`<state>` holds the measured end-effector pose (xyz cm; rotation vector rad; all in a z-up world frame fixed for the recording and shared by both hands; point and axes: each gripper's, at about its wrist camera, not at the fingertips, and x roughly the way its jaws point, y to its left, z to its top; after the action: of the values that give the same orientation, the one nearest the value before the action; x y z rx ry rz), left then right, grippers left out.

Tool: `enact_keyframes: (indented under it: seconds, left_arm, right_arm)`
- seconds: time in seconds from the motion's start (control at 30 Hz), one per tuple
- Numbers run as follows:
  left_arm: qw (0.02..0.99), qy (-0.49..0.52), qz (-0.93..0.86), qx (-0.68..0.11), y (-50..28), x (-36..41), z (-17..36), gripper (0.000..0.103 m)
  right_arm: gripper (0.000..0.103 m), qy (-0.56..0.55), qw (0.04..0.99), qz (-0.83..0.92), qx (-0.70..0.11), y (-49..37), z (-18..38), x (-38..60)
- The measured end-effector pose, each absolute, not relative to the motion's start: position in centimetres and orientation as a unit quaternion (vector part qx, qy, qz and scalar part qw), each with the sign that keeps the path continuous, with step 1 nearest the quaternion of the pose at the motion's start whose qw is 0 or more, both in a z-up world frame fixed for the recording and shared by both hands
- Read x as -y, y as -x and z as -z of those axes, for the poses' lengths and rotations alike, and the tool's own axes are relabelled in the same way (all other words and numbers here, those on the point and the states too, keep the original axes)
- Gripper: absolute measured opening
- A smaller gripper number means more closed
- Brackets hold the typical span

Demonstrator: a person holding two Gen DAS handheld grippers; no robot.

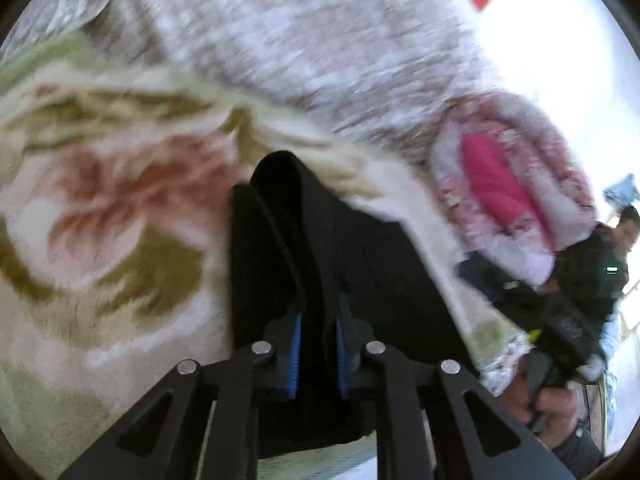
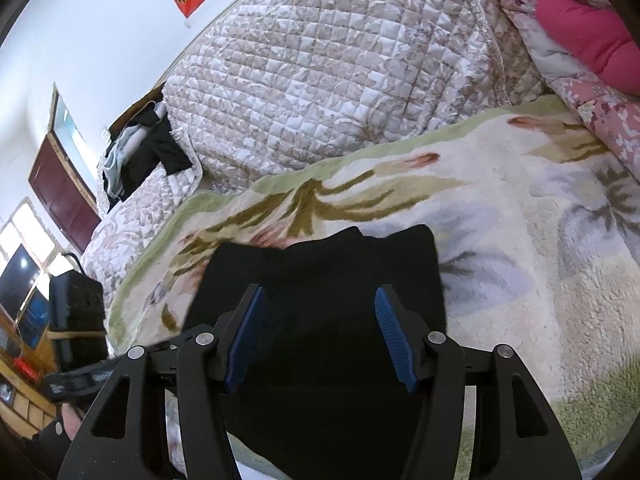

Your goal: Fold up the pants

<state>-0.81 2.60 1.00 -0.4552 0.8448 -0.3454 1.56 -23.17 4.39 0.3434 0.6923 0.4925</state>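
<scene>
Two grippers at black pants (image 2: 320, 280): left gripper (image 1: 318, 356) jaws clamped on fabric, right gripper (image 2: 320, 340) jaws apart.

A bed (image 2: 132, 216) carried everything before me. A quilted beige-and-white floral coverlet (image 2: 320, 80) was spread across its far part. Nearer me lay a fluffy cream blanket with green border and pink-and-olive flower pattern (image 2: 520, 240), and on that blanket rested the black fabric pants (image 2: 320, 280), partly folded. A pink floral quilt with a bright magenta lining (image 2: 580, 40) was bunched at the right end. Dark and pale clothes (image 2: 140, 152) were heaped at the far left edge.
</scene>
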Motion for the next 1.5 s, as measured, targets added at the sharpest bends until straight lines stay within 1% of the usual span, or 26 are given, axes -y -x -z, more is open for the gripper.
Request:
enact_keyframes:
  seconds: [0.07, 0.1, 0.13, 0.17, 0.2, 0.23, 0.3, 0.4, 0.53, 0.6, 0.7, 0.9, 0.97, 1.07, 1.1, 1.13, 1.23, 1.27, 1.3, 1.37, 1.4, 1.5]
  left_arm:
    - [0.866, 0.236, 0.161, -0.411, 0.7, -3.3, -0.2, 0.019]
    - [0.864, 0.241, 0.162, -0.411, 0.7, -3.5, -0.3, 0.020]
    - [0.864, 0.240, 0.161, -0.412, 0.7, -3.6, -0.3, 0.024]
    - [0.866, 0.235, 0.157, -0.412, 0.7, -3.7, -0.4, 0.025]
    - [0.868, 0.233, 0.154, -0.411, 0.9, -3.8, -0.6, 0.025]
    - [0.870, 0.232, 0.149, -0.408, 1.0, -3.9, -0.8, 0.025]
    - [0.885, 0.213, 0.130, -0.392, 1.6, -4.0, -1.8, 0.025]
    - [0.901, 0.195, 0.120, -0.368, 2.2, -4.2, -3.4, 0.020]
    - [0.906, 0.174, 0.175, -0.343, 3.4, -2.4, -5.2, 0.022]
    - [0.901, 0.146, 0.200, -0.355, 3.6, -0.6, -4.7, 0.022]
    - [0.888, 0.112, 0.185, -0.405, 2.8, 1.1, -2.2, 0.022]
    - [0.890, 0.105, 0.171, -0.410, 2.5, 0.2, -2.2, 0.022]
    - [0.887, 0.105, 0.170, -0.416, 1.7, 0.1, -2.5, 0.022]
    - [0.896, 0.064, 0.159, -0.409, 0.4, 1.0, -3.6, 0.022]
    - [0.900, 0.052, 0.159, -0.403, -0.5, 1.4, -4.1, 0.022]
    - [0.902, 0.043, 0.158, -0.400, -1.3, 1.6, -4.3, 0.025]
    - [0.903, 0.020, 0.143, -0.405, -4.0, 1.8, -3.8, 0.027]
    - [0.901, 0.020, 0.144, -0.408, -4.7, 1.7, -3.4, 0.027]
    - [0.900, 0.024, 0.140, -0.412, -5.2, 1.4, -2.9, 0.027]
    - [0.902, 0.037, 0.135, -0.408, -5.4, 1.0, -2.2, 0.028]
    - [0.905, 0.039, 0.133, -0.403, -5.3, 0.9, -2.1, 0.031]
    - [0.908, 0.034, 0.128, -0.398, -5.4, 0.9, -2.0, 0.040]
  right_arm:
    - [0.058, -0.148, 0.893, -0.214, -0.367, -2.3, -3.4, 22.9]
    - [0.056, -0.131, 0.891, -0.199, -0.387, -2.6, -2.7, 22.8]
    - [0.049, -0.123, 0.890, -0.192, -0.394, -2.7, -2.4, 22.6]
    - [0.033, -0.113, 0.894, -0.178, -0.395, -2.6, -2.2, 22.7]
    - [0.019, -0.108, 0.898, -0.170, -0.391, -2.5, -2.4, 22.9]
    - [0.017, -0.110, 0.900, -0.169, -0.387, -2.4, -2.5, 23.1]
    - [0.017, -0.105, 0.903, -0.166, -0.382, -2.2, -2.8, 23.4]
    - [0.017, -0.086, 0.900, -0.186, -0.385, -1.5, -2.7, 22.6]
    - [0.017, -0.039, 0.889, -0.213, -0.403, -0.8, -1.5, 20.7]
    - [0.018, -0.017, 0.889, -0.218, -0.401, -0.6, -1.3, 20.4]
    - [0.018, -0.019, 0.885, -0.224, -0.408, -0.8, -1.3, 20.6]
    - [0.018, -0.006, 0.896, -0.195, -0.399, -1.1, -2.5, 20.7]
    - [0.018, -0.012, 0.893, -0.191, -0.408, -2.2, -2.9, 20.8]
    - [0.018, -0.014, 0.891, -0.196, -0.410, -4.3, -3.9, 20.5]
    - [0.018, -0.014, 0.890, -0.198, -0.411, -5.0, -4.1, 20.4]
    - [0.019, -0.010, 0.887, -0.195, -0.418, -6.2, -4.0, 20.2]
    - [0.027, 0.008, 0.885, -0.181, -0.428, -8.5, -3.2, 20.0]
    - [0.032, 0.011, 0.884, -0.176, -0.434, -9.1, -2.7, 20.1]
    - [0.034, 0.007, 0.880, -0.169, -0.443, -9.8, -1.9, 20.5]
    - [0.035, -0.031, 0.877, -0.176, -0.446, -10.1, -1.1, 21.6]
    - [0.035, -0.045, 0.877, -0.179, -0.444, -10.1, -1.1, 21.9]
    - [0.035, -0.041, 0.880, -0.175, -0.440, -10.2, -1.4, 21.8]
